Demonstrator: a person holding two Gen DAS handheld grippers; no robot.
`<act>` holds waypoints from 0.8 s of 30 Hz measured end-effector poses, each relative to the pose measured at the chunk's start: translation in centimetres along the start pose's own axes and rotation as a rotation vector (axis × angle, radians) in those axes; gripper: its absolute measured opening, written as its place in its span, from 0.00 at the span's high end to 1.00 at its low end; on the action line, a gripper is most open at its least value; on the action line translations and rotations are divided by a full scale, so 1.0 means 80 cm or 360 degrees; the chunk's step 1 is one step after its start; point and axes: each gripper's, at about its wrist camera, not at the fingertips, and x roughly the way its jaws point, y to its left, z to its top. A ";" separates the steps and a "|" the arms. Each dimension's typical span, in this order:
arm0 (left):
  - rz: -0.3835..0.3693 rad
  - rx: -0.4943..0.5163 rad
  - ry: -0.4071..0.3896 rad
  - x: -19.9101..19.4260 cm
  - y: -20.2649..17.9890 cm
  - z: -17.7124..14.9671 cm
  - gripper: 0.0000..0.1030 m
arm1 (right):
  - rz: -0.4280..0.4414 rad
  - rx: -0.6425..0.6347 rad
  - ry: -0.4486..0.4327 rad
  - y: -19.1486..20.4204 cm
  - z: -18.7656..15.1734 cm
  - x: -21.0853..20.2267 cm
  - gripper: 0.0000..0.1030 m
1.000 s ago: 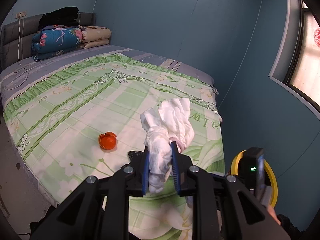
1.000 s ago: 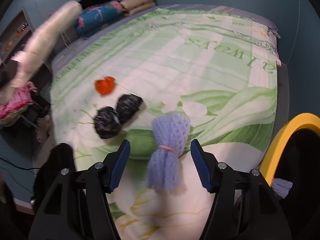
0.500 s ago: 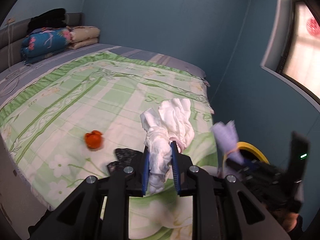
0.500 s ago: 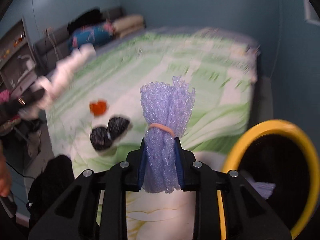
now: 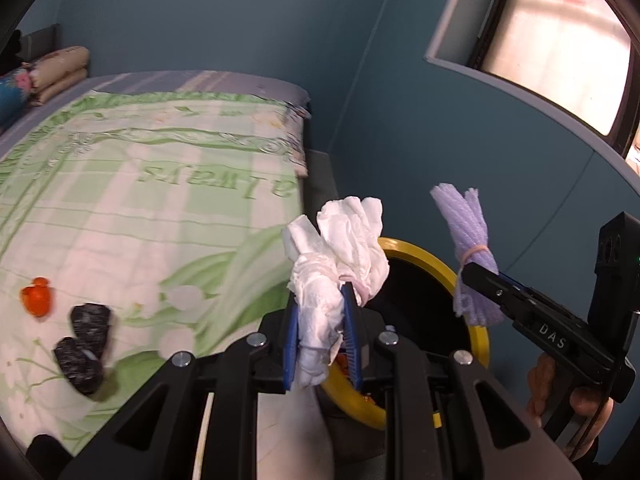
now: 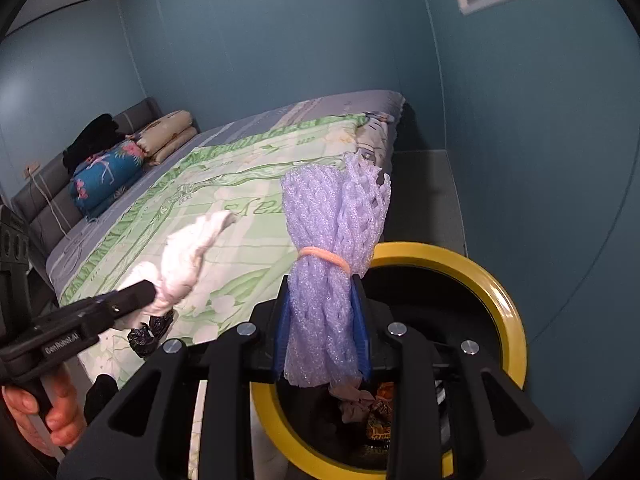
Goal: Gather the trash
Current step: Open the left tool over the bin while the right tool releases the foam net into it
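Note:
My left gripper is shut on a crumpled white tissue wad, held up in the air beside the yellow-rimmed black trash bin. My right gripper is shut on a purple foam net bundle tied with an orange rubber band, above the bin's rim. Each gripper shows in the other's view: the right gripper with the purple foam net bundle, the left gripper with the white tissue wad. Two black crumpled wads and an orange piece lie on the bed.
The bed with a green floral cover fills the left side, with folded bedding at its head. Blue walls close in on the right behind the bin. Some trash lies inside the bin. A hand holds the left gripper's handle.
The right gripper closed on the purple foam net that lay on the bed and lifted it over the bin. Both grippers swung away from the bed toward the bin.

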 end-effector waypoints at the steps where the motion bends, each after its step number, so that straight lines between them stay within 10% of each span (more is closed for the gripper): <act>1: -0.0012 0.0008 0.0015 0.010 -0.007 0.000 0.82 | 0.0002 0.0032 0.0004 -0.011 -0.001 0.003 0.74; 17: -0.0096 0.0038 0.0149 0.074 -0.051 -0.014 0.77 | 0.0010 0.0249 0.0010 -0.090 -0.012 0.022 0.69; 24: -0.0069 -0.0026 0.0071 0.057 -0.032 -0.010 0.39 | -0.0026 0.0279 -0.0019 -0.089 -0.013 0.013 0.51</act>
